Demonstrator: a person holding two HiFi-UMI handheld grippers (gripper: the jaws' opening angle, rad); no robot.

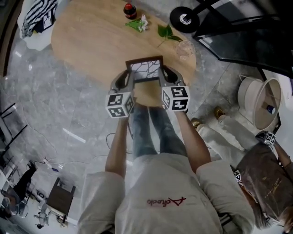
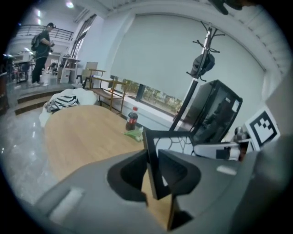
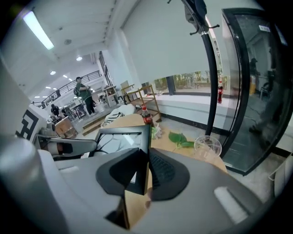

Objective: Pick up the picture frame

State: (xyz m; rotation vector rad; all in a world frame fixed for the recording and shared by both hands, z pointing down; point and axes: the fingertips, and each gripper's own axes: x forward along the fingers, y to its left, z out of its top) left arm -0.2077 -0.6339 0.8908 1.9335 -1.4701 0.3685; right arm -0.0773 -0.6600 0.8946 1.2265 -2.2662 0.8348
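Observation:
A dark-framed picture frame (image 1: 145, 69) with a branch-like drawing hangs in the air above the near edge of the oval wooden table (image 1: 87, 39). My left gripper (image 1: 129, 77) is shut on its left side and my right gripper (image 1: 162, 75) is shut on its right side. In the left gripper view the picture frame (image 2: 153, 157) stands edge-on between the pads of the left gripper (image 2: 153, 171). In the right gripper view the picture frame (image 3: 137, 141) is pinched at its right edge by the right gripper (image 3: 144, 171).
On the table's far side stand a cola bottle (image 1: 130, 10), green leaves with a white flower (image 1: 137, 23), another leaf sprig (image 1: 167, 33) and a clear plastic cup (image 1: 184, 47). A striped cloth (image 1: 39, 16) lies at the table's left end. A coat-stand base (image 1: 184, 18) is at the right.

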